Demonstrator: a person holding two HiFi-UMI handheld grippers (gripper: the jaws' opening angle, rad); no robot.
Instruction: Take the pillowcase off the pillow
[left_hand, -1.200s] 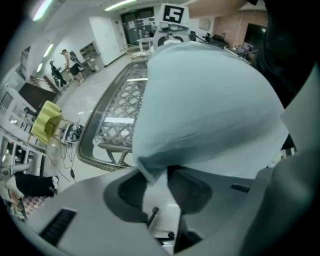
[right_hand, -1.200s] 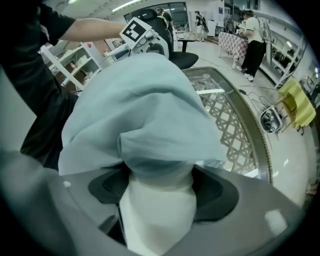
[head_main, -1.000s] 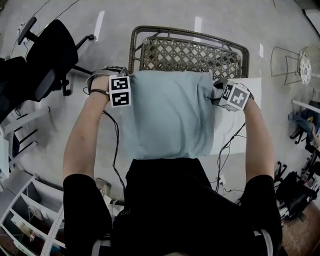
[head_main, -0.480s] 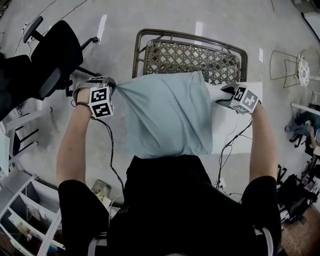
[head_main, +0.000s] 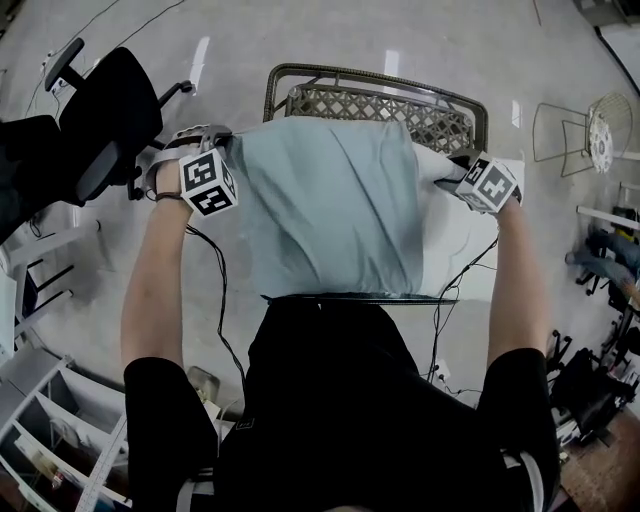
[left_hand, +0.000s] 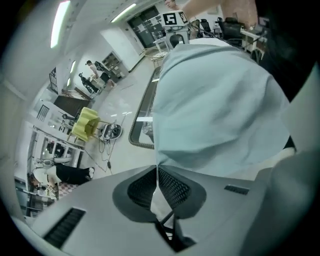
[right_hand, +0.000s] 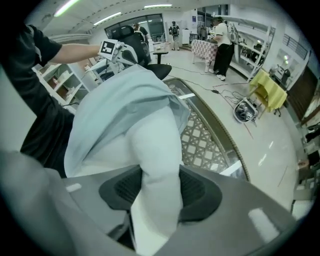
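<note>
Over wicker table (head_main: 372, 72), grey floor (head_main: 300, 35): left gripper (left_hand: 157, 171) pinches pillowcase (head_main: 330, 210); right gripper (right_hand: 157, 192), jaws just eased wider, clamps pillow (right_hand: 155, 145).

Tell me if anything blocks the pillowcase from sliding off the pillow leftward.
Nothing visible does. The left gripper pinches a corner of the pillowcase, the pillow shows bare at the right, and free space lies leftward.

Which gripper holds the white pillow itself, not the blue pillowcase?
The right gripper: its fingers, having just eased open slightly, clamp the white pillow, whereas the left gripper pinches only pale blue pillowcase.
</note>
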